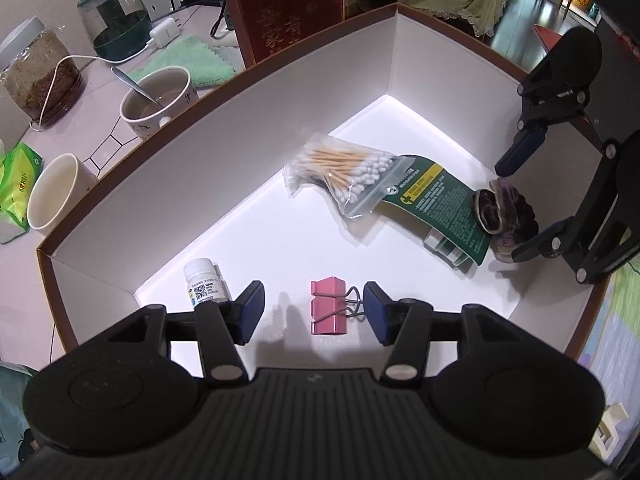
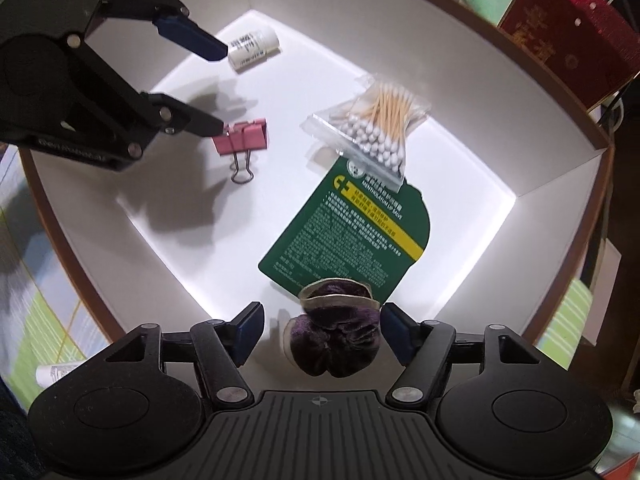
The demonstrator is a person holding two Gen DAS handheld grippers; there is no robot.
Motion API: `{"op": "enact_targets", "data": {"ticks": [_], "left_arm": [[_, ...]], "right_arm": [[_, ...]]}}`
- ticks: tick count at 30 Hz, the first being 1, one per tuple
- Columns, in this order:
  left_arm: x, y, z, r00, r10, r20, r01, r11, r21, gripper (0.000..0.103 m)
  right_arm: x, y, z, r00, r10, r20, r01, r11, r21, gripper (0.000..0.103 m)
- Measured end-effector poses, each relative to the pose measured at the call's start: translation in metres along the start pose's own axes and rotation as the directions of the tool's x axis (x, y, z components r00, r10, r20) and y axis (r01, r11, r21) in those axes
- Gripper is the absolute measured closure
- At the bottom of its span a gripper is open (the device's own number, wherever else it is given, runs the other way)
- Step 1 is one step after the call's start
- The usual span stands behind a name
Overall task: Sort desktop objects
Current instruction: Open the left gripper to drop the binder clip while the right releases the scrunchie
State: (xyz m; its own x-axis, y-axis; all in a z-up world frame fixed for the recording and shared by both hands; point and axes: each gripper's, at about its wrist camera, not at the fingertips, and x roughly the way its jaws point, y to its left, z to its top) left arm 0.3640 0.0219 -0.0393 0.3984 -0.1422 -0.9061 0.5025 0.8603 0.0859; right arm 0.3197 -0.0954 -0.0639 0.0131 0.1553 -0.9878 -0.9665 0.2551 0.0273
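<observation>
Setting: cluttered surface (image 1: 224,12) at home, with cups, jars and a green towel; your work sits inside a white-floored box (image 1: 248,128) with a brown rim.

Landmark: pink binder clip (image 1: 329,305), lying flat on the box floor. All places below are read from it.

Left claw (image 1: 313,307): fingers spread wide on either side of the clip, gripping nothing; in the right wrist view one finger is at the clip's pink body, contact uncertain.

Right claw (image 2: 322,330): fingers apart, straddling the purple scrunchie (image 2: 334,338), not yet pinching it.

Pill bottle (image 1: 204,282): just beside the clip, next to your left claw's outer finger. Judged light, hard, smooth plastic; likely to roll or slip, so take it across the body.

Cotton swab bag (image 1: 344,172): well beyond the clip, its corner overlapping the green card. Soft, slick film; pinch an edge or the bulk.

Green card pack (image 2: 352,228): between swab bag and scrunchie. Thin, stiff, flat; hard to get under.

Clip handling: looks like stiff metal, light; close on the pink body, not the wire loops.

Scrunchie handling: soft, compressible fabric, partly resting on the card; a squeeze across the middle should hold.
</observation>
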Motion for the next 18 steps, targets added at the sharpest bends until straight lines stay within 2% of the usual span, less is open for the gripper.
{"op": "enact_targets", "data": {"ticks": [3, 4, 5, 8, 18], "left_arm": [[-0.004, -0.003, 0.000, 1.000, 0.005, 0.004, -0.005, 1.000, 0.003, 0.053], [-0.006, -0.004, -0.001, 1.000, 0.007, 0.005, -0.007, 1.000, 0.005, 0.052], [-0.008, -0.005, -0.001, 1.000, 0.009, 0.006, -0.009, 1.000, 0.007, 0.052], [-0.014, -0.008, -0.002, 1.000, 0.017, 0.012, -0.017, 1.000, 0.012, 0.052], [-0.037, -0.019, -0.005, 0.998, 0.050, 0.036, -0.051, 0.998, 0.022, 0.051]], "right_arm": [[-0.009, 0.002, -0.001, 1.000, -0.003, 0.020, 0.003, 1.000, 0.000, 0.033], [-0.011, 0.002, -0.001, 1.000, -0.004, 0.024, 0.004, 1.000, 0.000, 0.016], [-0.014, 0.005, -0.001, 0.999, -0.020, 0.036, 0.021, 1.000, -0.010, 0.010], [-0.019, 0.010, -0.004, 0.996, -0.064, 0.056, 0.066, 0.997, -0.031, 0.009], [-0.029, 0.010, -0.016, 0.993, -0.092, 0.077, 0.093, 0.996, 0.003, 0.009]]}}
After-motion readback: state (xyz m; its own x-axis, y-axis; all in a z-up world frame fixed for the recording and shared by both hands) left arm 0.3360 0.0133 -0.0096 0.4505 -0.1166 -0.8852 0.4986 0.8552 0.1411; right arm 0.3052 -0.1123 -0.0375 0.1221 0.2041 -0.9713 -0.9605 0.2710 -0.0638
